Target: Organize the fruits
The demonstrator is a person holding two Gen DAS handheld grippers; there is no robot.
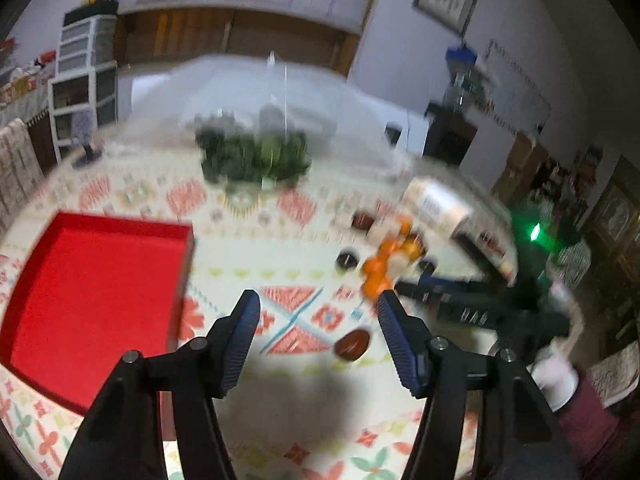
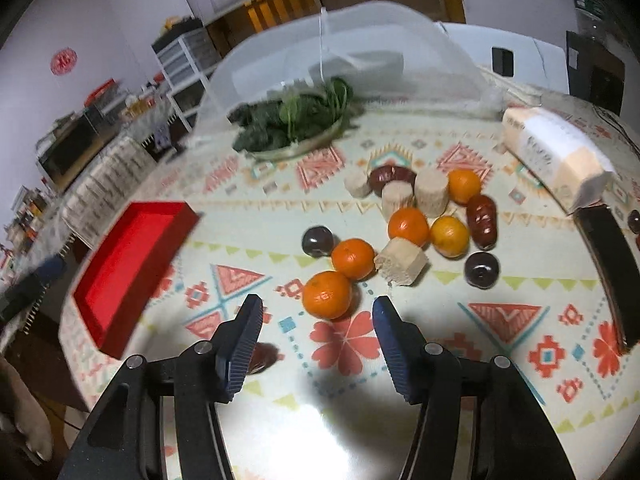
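Several oranges lie on the patterned tablecloth; the nearest orange sits just beyond my open, empty right gripper, with another orange behind it. Dark plums, red-brown dates and pale cork-like chunks lie among them. A red tray stands empty at the left. My left gripper is open and empty above the cloth, with a brown date between its fingers' line and the blurred orange pile beyond. The red tray is at its left.
A mesh food cover stands over a dish of leafy greens at the back. A wrapped white package lies at the right, and a dark tray edge at the far right. The right gripper shows in the left view.
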